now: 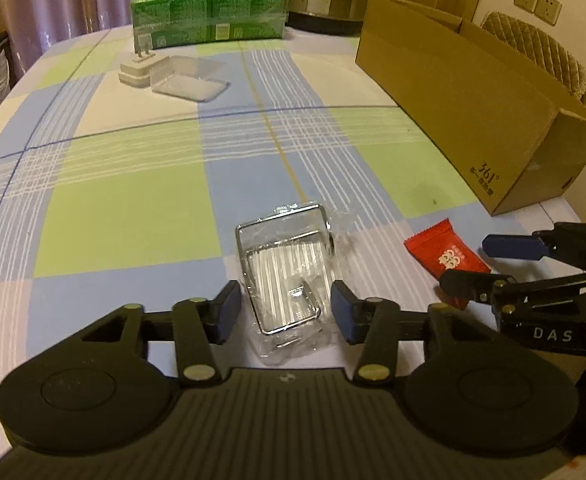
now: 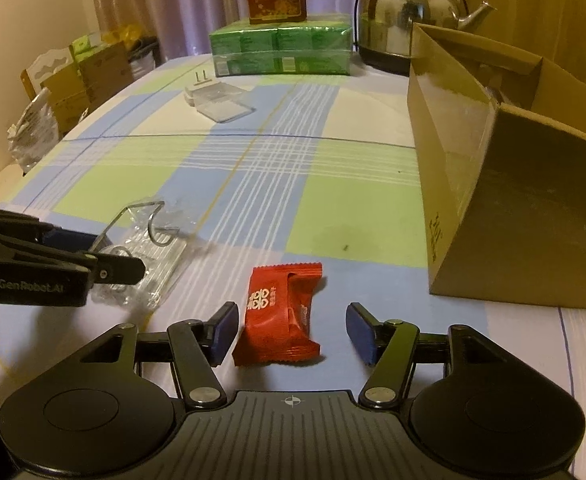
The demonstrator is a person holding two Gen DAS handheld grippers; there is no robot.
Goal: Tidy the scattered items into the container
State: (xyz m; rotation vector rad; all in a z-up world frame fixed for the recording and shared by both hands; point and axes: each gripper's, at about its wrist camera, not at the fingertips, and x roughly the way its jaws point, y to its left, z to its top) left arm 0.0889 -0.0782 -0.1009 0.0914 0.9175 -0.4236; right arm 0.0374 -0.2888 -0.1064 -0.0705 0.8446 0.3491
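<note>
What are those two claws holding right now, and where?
Nothing. The left gripper is open around the wrapped hook, the right gripper open around the red candy; neither is clamped.

You have two grippers, one red candy packet [image 2: 283,314], one bagged wire rack [image 1: 289,280], one cardboard box [image 1: 473,112], one charger [image 1: 139,72], one clear tray [image 1: 191,80].

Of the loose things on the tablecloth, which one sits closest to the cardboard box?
The red candy packet, lying flat between the open right gripper. The wire hook in clear wrap, white charger and clear plastic tray lie farther from the cardboard box.
</note>
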